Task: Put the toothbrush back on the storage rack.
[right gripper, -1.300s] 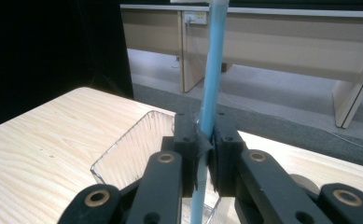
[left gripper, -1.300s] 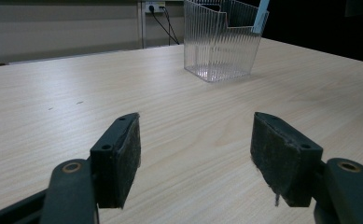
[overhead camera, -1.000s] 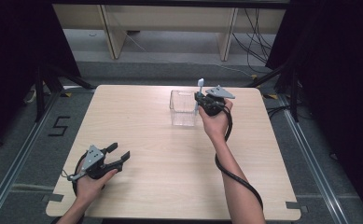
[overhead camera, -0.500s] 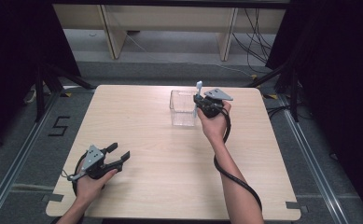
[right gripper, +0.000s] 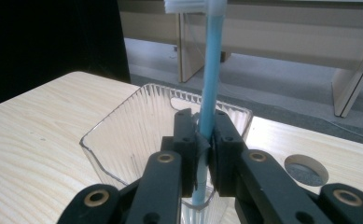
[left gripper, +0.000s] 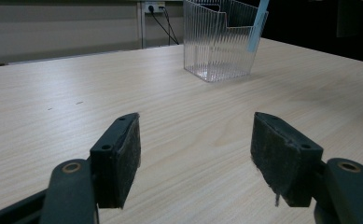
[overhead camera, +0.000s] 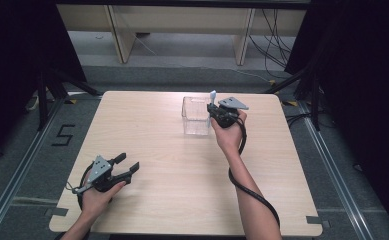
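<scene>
Toothbrush (right gripper: 212, 79) pinched upright in my right tongs (right gripper: 202, 149) at the clear bin's (overhead camera: 196, 116) right rim, far side of the surface (overhead camera: 182, 190); left tongs (overhead camera: 127, 168) spread, idle near-left; I'd centre over the opening, lower straight, then release.

Your two black plastic two-jaw grippers, left (overhead camera: 128, 168) and right (overhead camera: 213, 108), each carry a grey three-cornered plate, fuzzy-looking jaw pads, brass-ringed pivot holes, thick black cables. Arms bare, no sleeves, I think.
</scene>
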Available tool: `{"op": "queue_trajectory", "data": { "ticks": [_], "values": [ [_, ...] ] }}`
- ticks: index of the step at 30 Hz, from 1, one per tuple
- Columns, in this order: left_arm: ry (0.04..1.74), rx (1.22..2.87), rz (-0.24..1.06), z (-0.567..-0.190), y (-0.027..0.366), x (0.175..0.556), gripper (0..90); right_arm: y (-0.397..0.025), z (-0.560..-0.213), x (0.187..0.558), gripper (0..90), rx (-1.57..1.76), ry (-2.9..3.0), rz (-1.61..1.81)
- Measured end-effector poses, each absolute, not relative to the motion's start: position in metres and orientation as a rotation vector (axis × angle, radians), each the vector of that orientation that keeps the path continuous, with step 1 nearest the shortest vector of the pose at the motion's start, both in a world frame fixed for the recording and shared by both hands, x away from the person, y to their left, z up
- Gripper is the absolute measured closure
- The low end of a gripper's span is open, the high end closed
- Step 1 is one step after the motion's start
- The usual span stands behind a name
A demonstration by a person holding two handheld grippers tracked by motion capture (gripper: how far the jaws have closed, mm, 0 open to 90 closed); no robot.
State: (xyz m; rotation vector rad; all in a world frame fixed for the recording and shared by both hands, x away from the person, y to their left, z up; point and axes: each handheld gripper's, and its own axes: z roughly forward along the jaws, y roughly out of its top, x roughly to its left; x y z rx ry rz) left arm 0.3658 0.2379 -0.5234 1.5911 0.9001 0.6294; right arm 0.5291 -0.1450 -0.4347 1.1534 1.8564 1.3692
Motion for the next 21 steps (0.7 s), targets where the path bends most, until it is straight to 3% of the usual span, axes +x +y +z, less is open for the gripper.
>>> {"op": "queue_trajectory", "data": {
  "ticks": [21],
  "values": [
    [0.898,1.590,0.627,-0.5234,0.2379,0.3660,32.6,-0.1449,-0.4430,0.5305,83.1,1.147,1.867,1.370]
  ]
}}
